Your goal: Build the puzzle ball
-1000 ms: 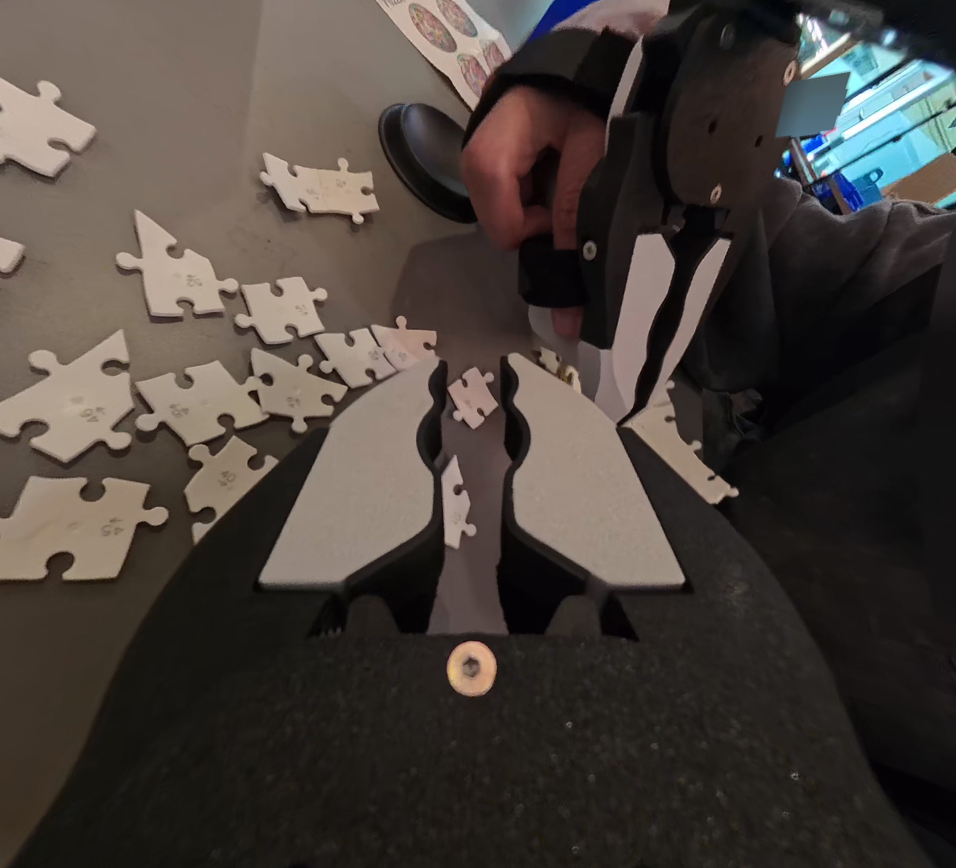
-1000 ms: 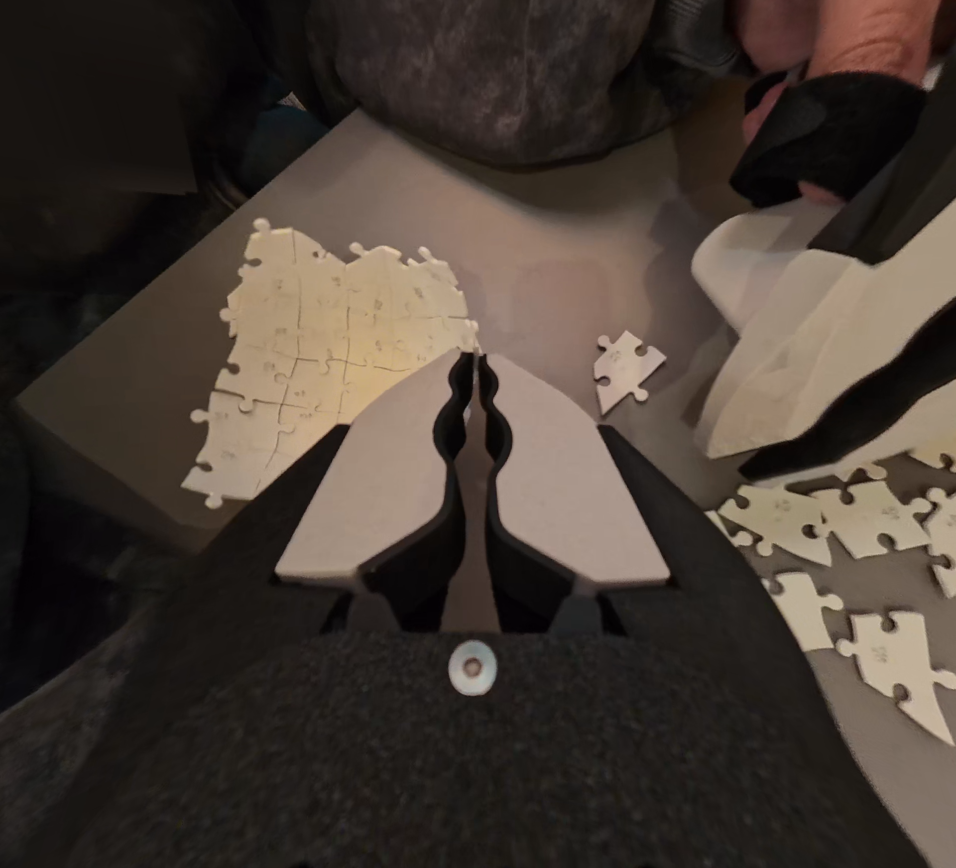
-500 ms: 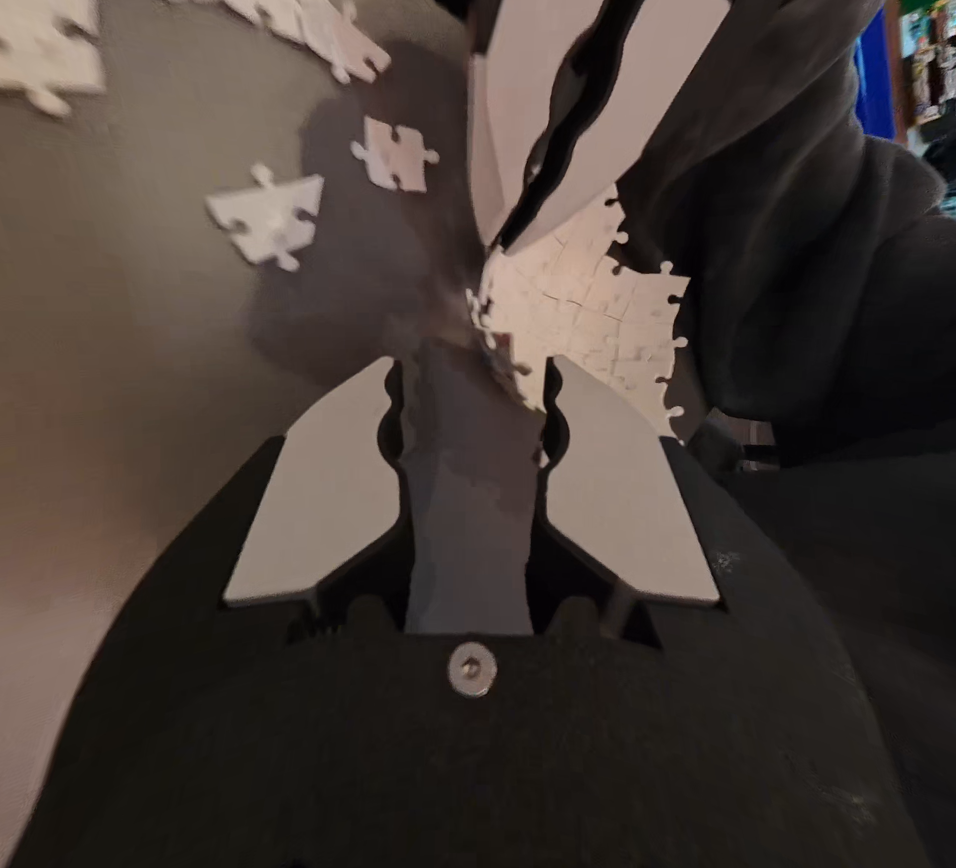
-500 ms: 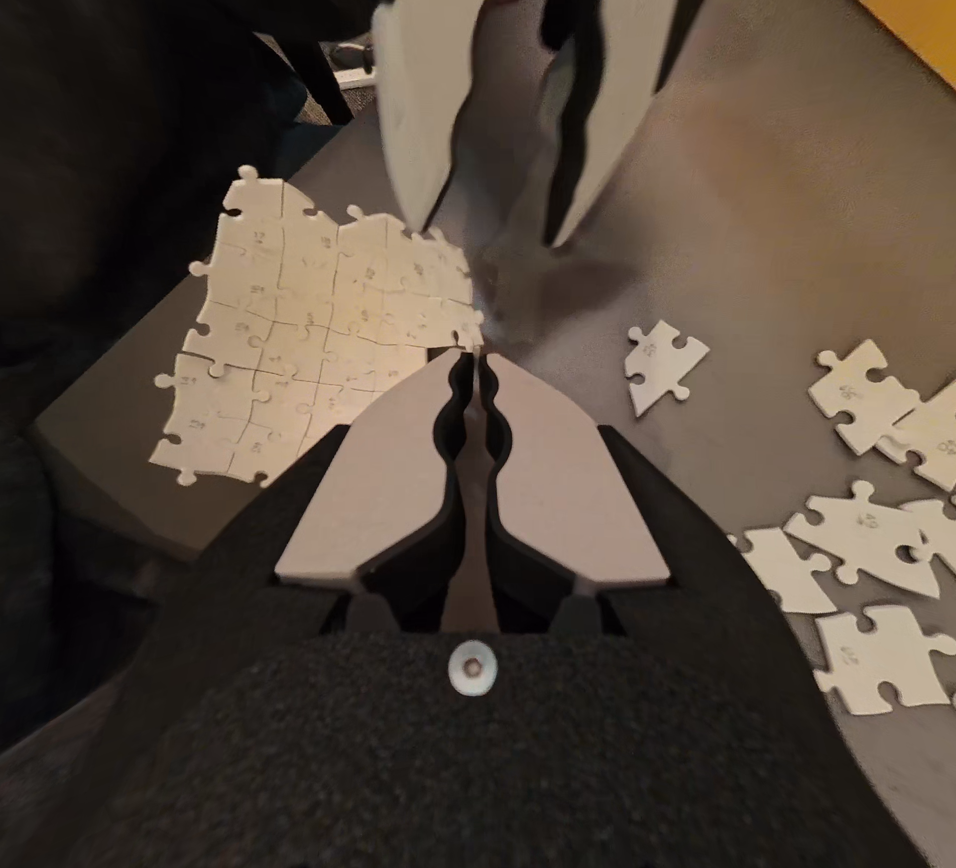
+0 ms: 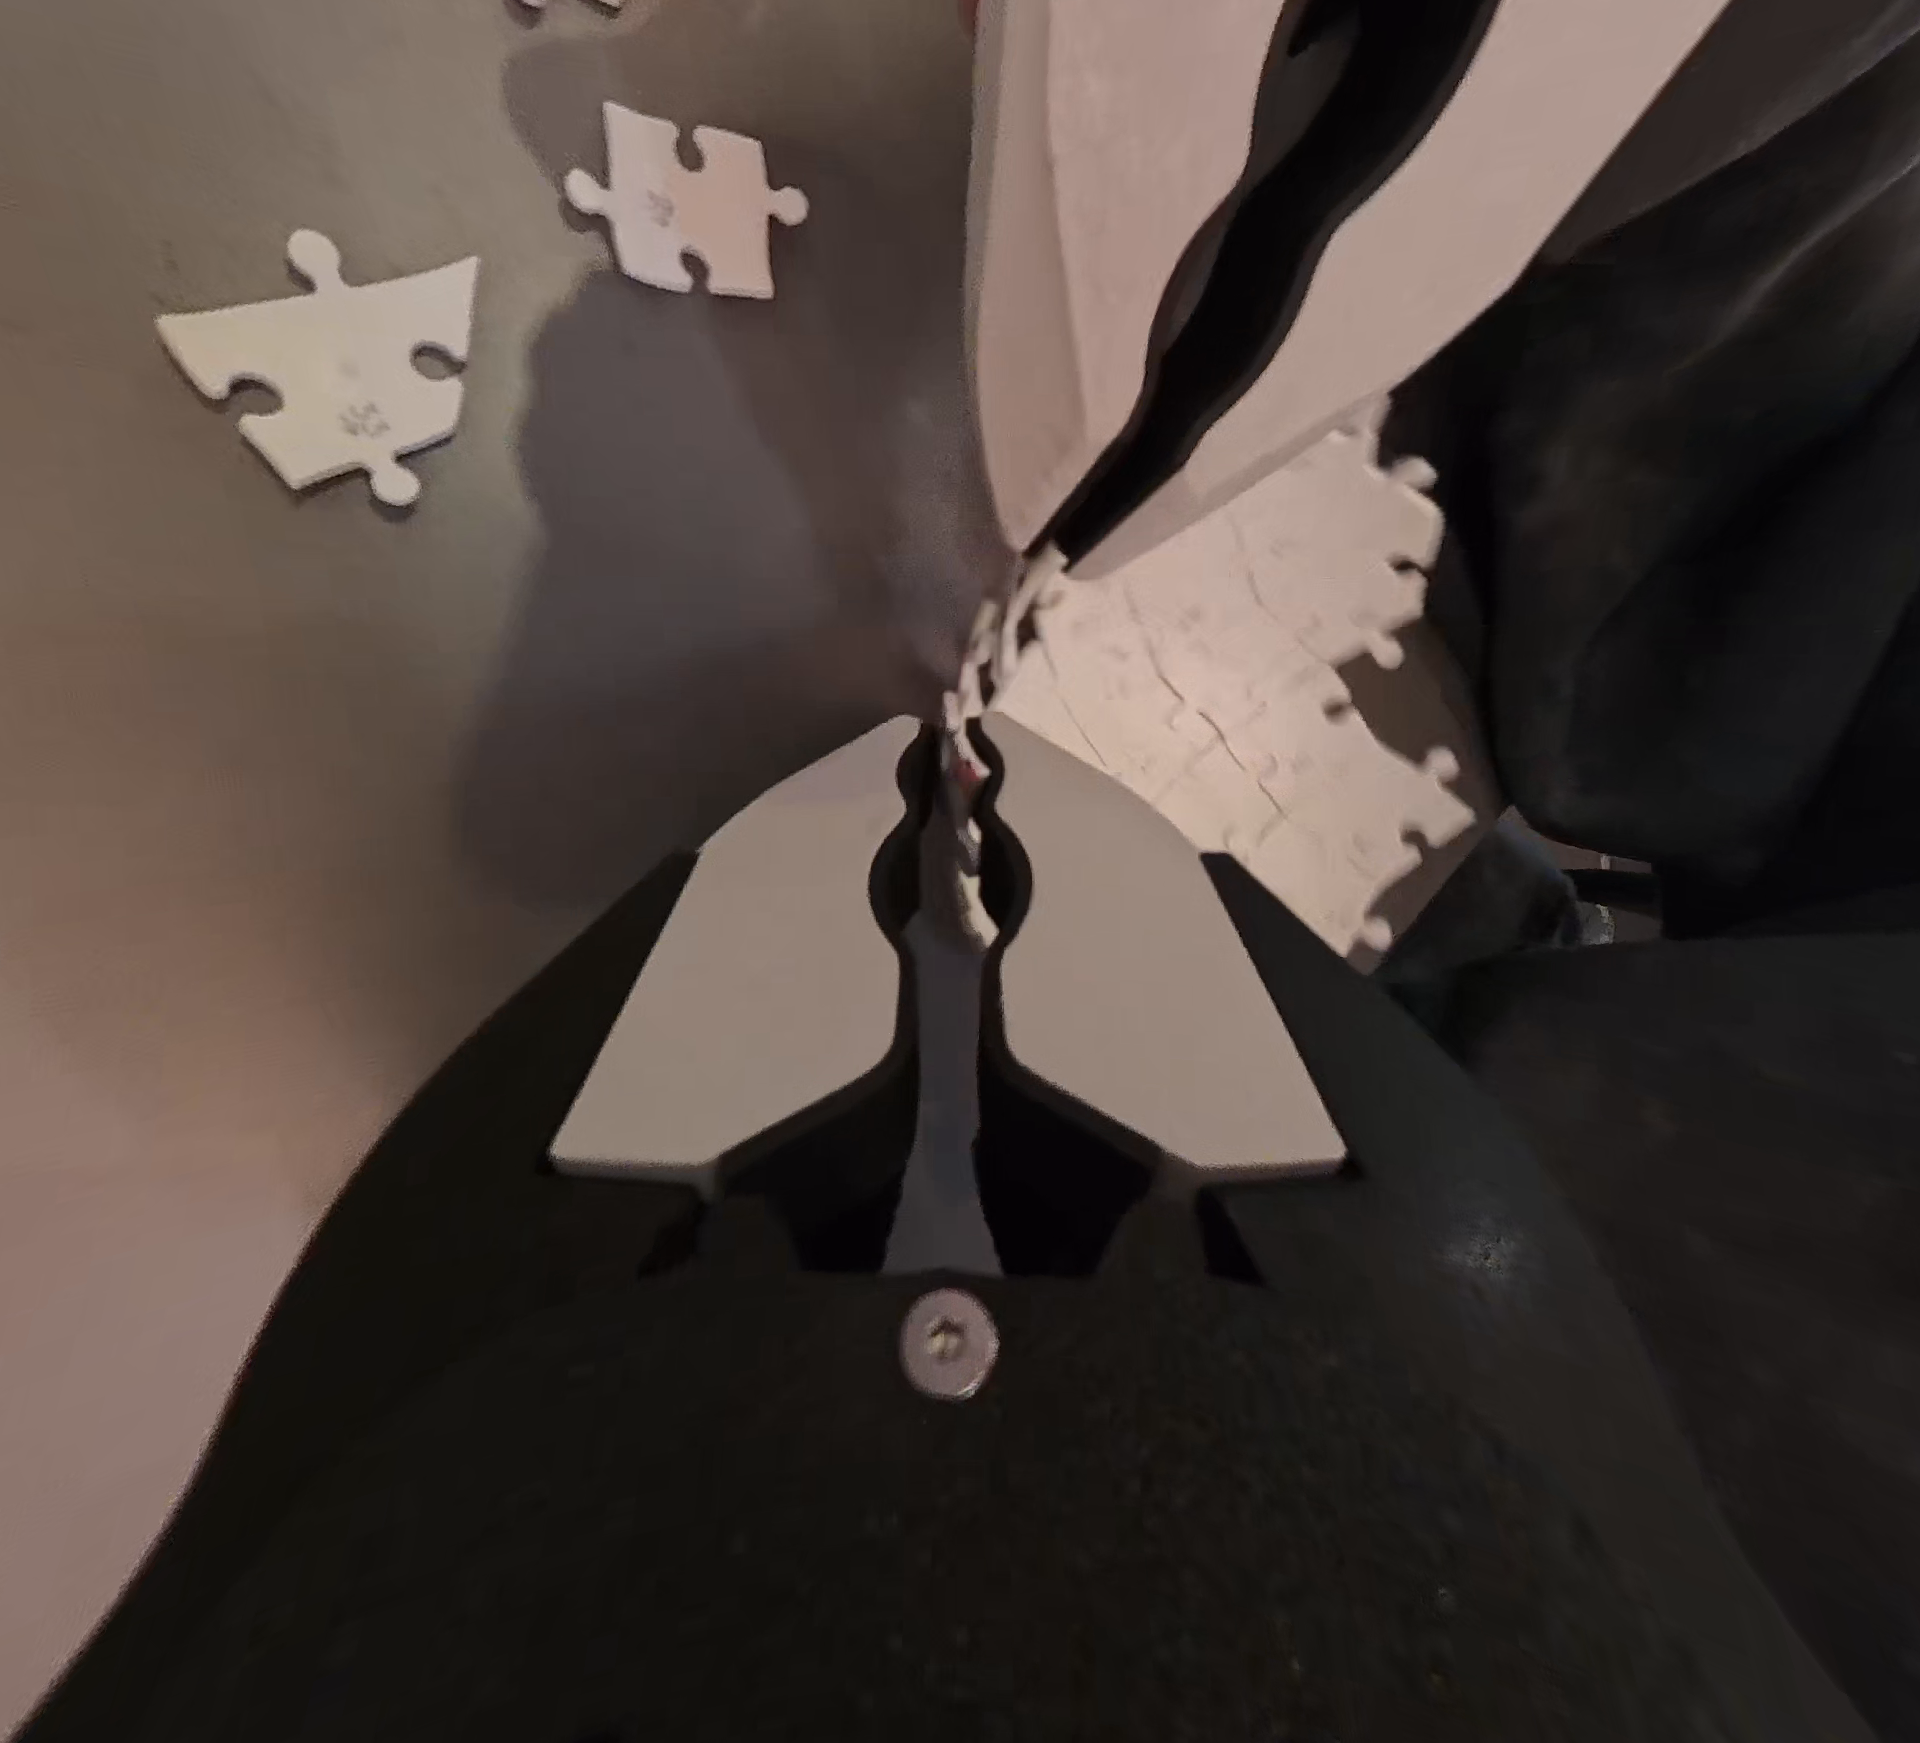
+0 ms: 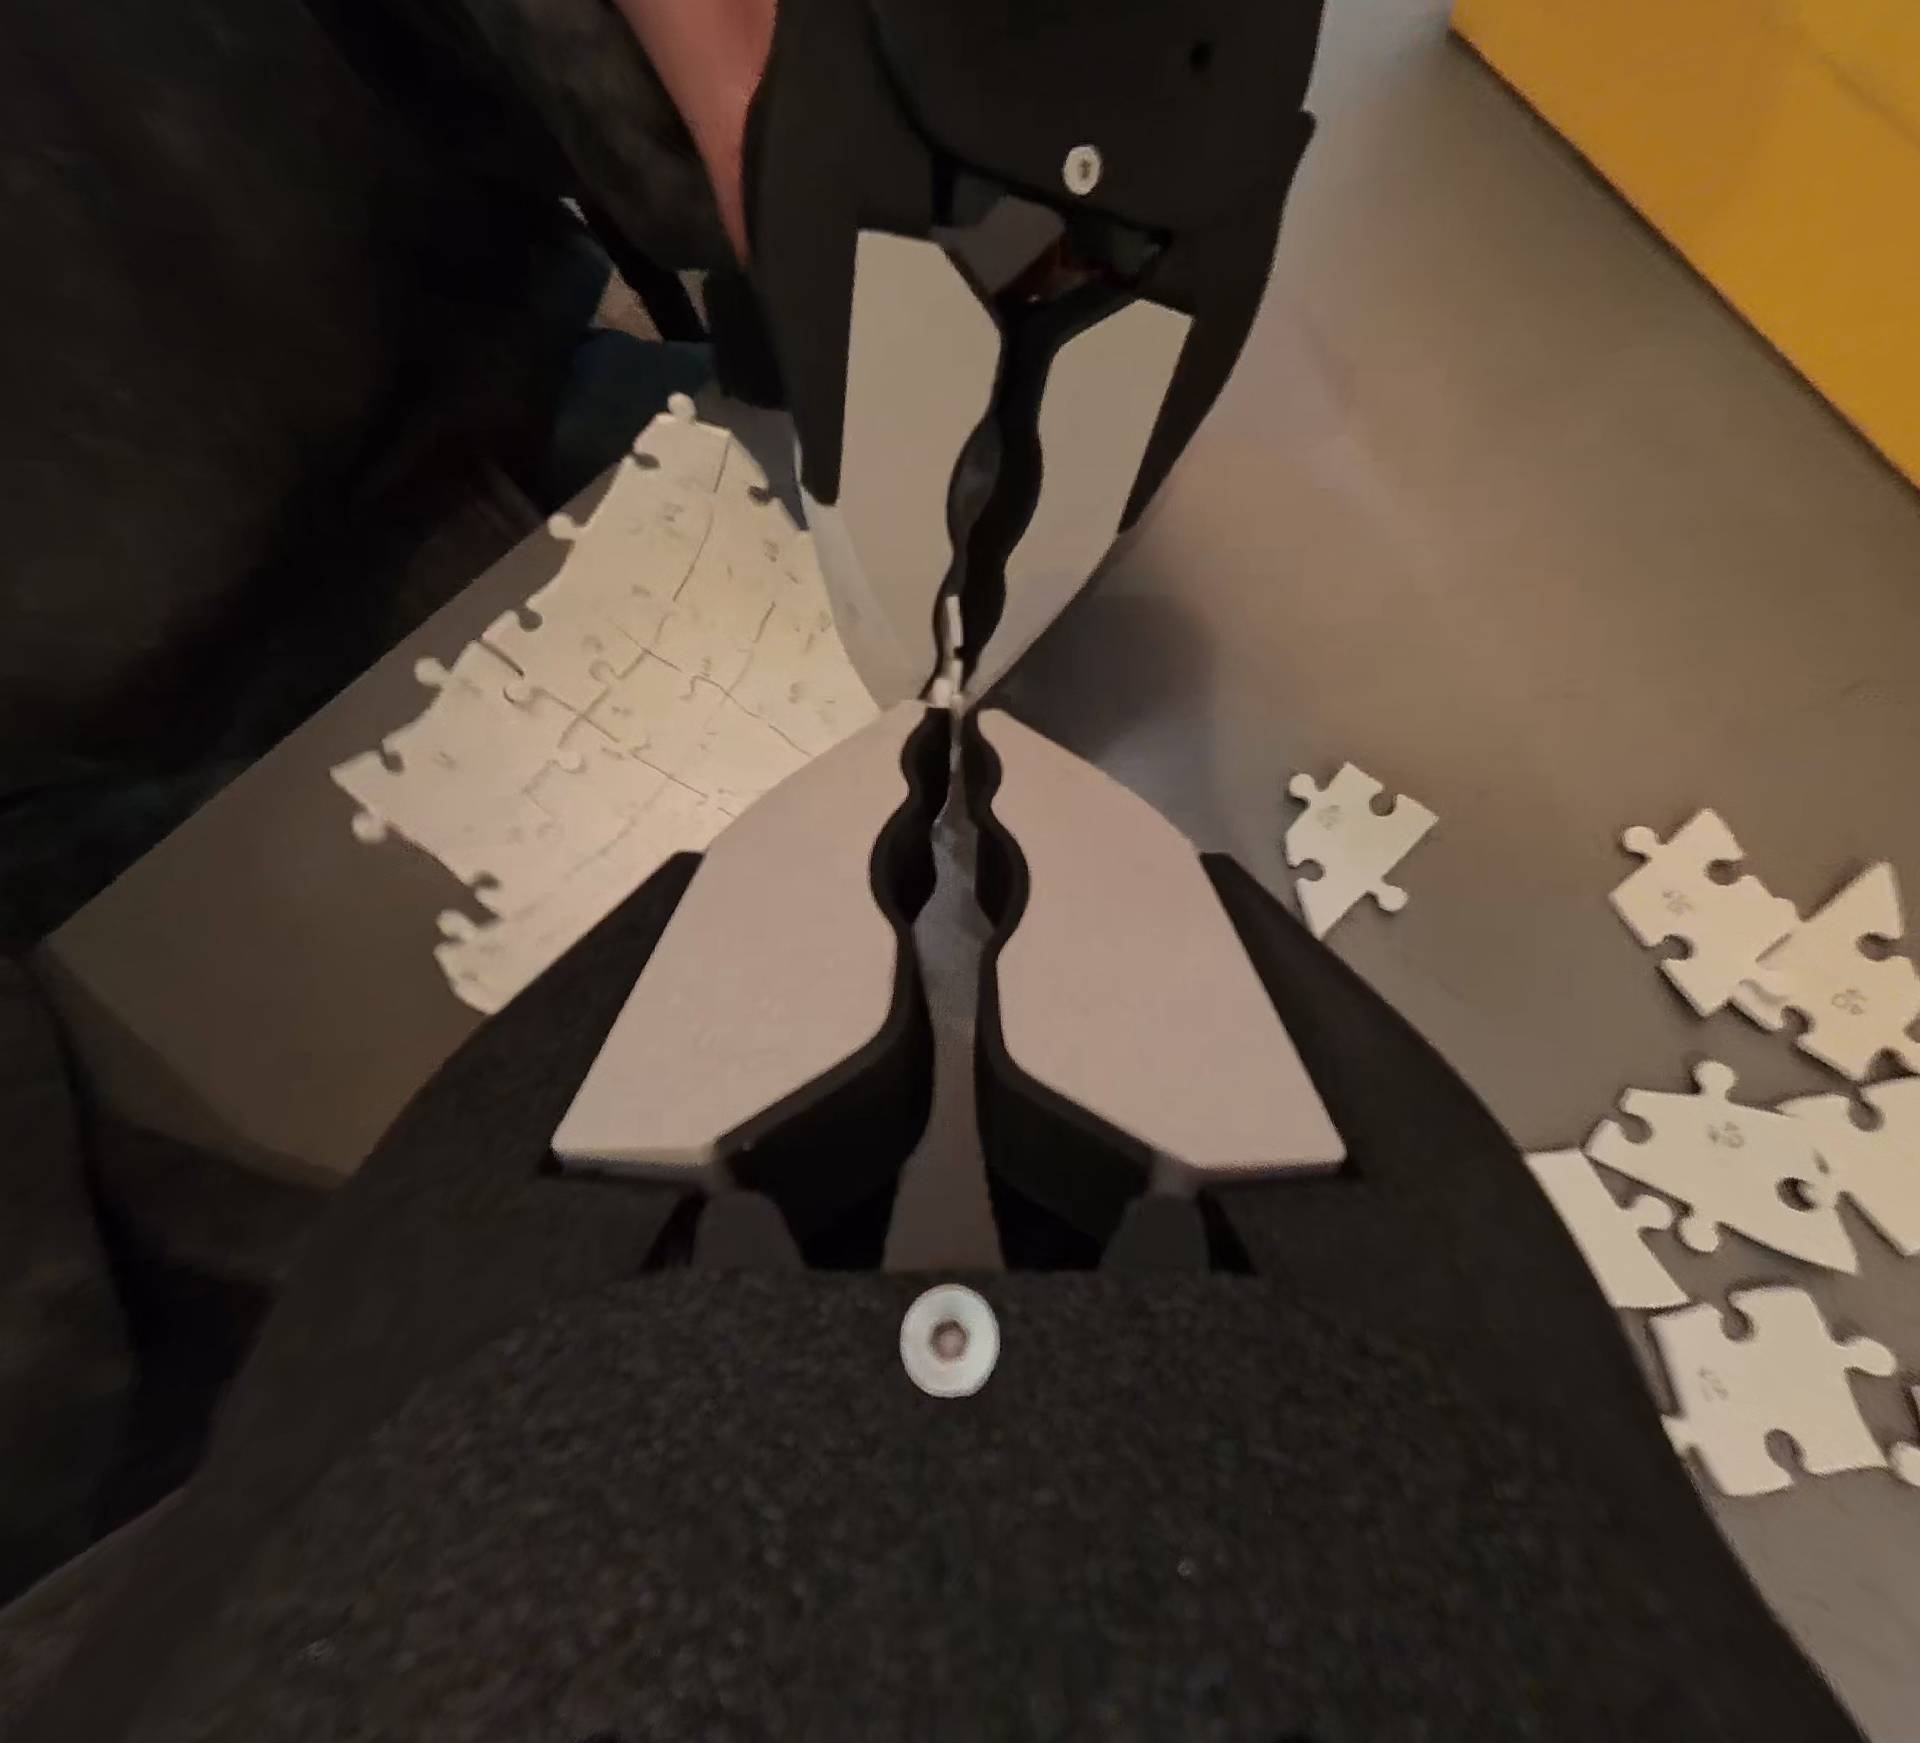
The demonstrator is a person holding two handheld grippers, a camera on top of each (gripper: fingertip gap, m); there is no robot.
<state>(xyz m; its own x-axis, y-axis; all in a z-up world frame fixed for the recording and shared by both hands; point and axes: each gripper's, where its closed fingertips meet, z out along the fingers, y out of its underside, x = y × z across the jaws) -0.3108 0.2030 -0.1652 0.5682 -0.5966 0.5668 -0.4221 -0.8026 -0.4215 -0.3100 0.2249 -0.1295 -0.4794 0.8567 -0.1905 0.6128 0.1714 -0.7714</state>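
Assembly is mid-way, by my reading: a joined sheet of pieces [image 6: 623,706] lies curved at the table [image 5: 208,758] corner, and both grippers meet nose to nose at its raised edge. From the left, the left gripper [image 5: 951,748] is nearly closed, pinching the sheet's edge between its tips. The right gripper [image 6: 951,727] faces it, jaws also nearly closed on the same edge. Loose pieces [image 6: 1714,1163] lie scattered well apart to the right, one single piece [image 6: 1351,841] nearer. Next, I judge, the sheet must be lifted and bent gently without popping its joints.
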